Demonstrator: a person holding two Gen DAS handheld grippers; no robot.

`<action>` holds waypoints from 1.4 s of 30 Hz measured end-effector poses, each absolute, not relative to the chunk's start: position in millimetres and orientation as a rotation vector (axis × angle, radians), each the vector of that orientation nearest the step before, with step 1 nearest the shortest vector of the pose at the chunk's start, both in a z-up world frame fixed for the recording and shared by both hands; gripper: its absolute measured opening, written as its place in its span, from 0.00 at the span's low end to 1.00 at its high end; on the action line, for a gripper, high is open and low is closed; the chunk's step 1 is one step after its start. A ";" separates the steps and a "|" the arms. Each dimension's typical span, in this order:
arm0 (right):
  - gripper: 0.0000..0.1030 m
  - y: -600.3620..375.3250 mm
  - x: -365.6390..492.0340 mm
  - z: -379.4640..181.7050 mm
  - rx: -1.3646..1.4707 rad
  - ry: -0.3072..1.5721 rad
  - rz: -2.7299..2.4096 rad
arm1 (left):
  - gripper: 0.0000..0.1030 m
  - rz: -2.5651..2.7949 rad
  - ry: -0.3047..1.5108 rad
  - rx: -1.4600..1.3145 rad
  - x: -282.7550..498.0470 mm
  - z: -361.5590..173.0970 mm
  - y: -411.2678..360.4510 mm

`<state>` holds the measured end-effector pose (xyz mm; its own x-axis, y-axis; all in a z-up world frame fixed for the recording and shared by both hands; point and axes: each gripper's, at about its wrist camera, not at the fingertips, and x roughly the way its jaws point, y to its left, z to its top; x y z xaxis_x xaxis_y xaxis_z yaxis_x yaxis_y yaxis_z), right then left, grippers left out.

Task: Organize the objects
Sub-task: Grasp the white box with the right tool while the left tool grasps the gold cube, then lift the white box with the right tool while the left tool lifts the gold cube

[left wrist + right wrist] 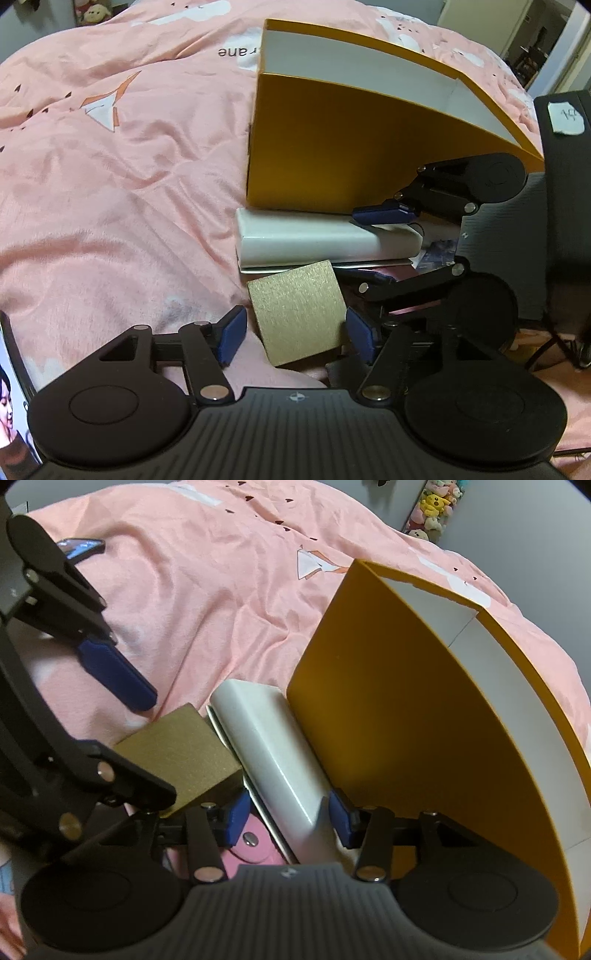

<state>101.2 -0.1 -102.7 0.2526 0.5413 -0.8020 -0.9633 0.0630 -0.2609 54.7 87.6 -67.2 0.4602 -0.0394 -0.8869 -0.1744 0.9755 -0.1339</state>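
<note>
A small gold box lies on the pink bedspread, between the open fingers of my left gripper; the pads stand beside it with gaps on both sides. It also shows in the right wrist view. A white box lies beside it, against a large open orange box with a white inside. My right gripper has its blue pads on either side of the white box's near end; whether they press on it I cannot tell. The orange box stands right of it.
Pink bedspread fills the left and far side. A pink snap pouch and flat items lie under the white box. A phone lies far left. Plush toys stand by the wall. A printed card is at the left edge.
</note>
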 end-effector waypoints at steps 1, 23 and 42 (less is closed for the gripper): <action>0.48 1.2 100.5 -103.0 -0.915 0.583 1.238 | 0.70 0.087 1.089 -0.226 53.9 -66.7 88.2; 0.07 -54.8 95.2 -12.6 -0.718 0.708 1.174 | 0.77 0.075 1.049 -0.352 46.5 -58.7 97.0; 0.44 10.6 100.9 -75.3 -0.955 0.796 1.146 | 0.73 0.075 1.046 -0.398 45.4 -63.8 112.8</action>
